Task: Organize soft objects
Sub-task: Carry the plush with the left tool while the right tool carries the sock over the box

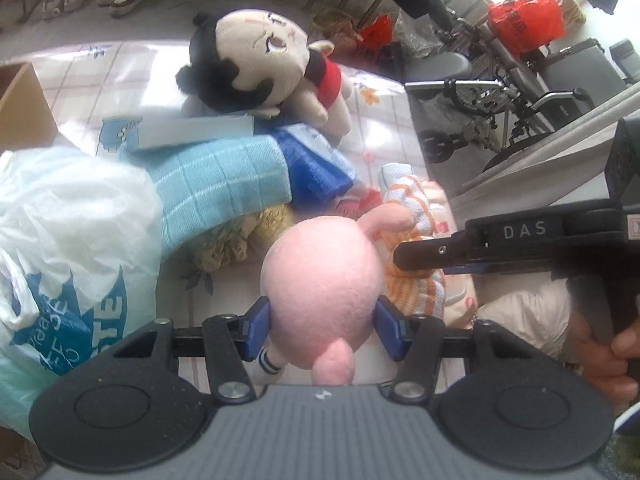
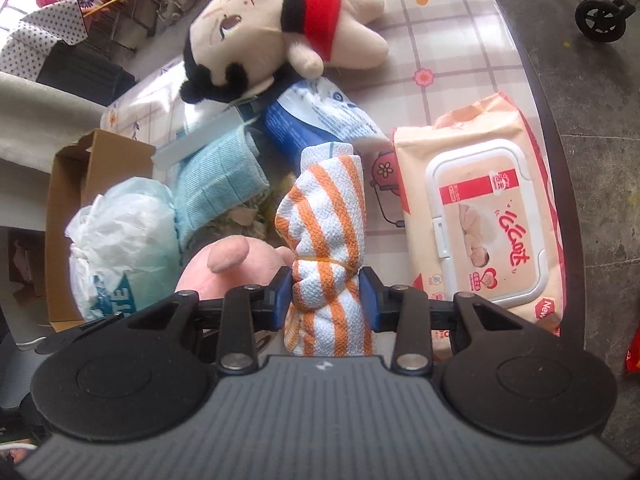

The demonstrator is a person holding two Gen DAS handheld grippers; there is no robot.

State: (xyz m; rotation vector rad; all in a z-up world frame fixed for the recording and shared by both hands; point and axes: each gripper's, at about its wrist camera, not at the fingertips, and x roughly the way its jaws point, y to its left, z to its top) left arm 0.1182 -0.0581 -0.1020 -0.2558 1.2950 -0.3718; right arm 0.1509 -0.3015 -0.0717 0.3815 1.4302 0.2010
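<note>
My left gripper [image 1: 322, 328] is shut on a pink plush toy [image 1: 320, 284], its blue pads pressing both sides of the round head. The toy also shows in the right wrist view [image 2: 224, 266]. My right gripper [image 2: 325, 300] is shut on a rolled orange-and-white striped towel [image 2: 326, 220] tied with a rubber band; the towel [image 1: 416, 200] and the right gripper [image 1: 424, 256] show at the right of the left wrist view. A black-haired doll in red [image 1: 260, 68] [image 2: 272, 36] lies at the back. A folded light-blue cloth [image 1: 216, 188] [image 2: 216, 180] lies left of centre.
A white plastic bag [image 1: 68, 240] [image 2: 120, 236] sits at the left beside a cardboard box [image 2: 68, 184]. A wet-wipes pack [image 2: 484, 216] lies at the right near the table edge. A blue packet [image 2: 312, 120] lies under the doll. Wheelchairs [image 1: 520, 92] stand beyond the table.
</note>
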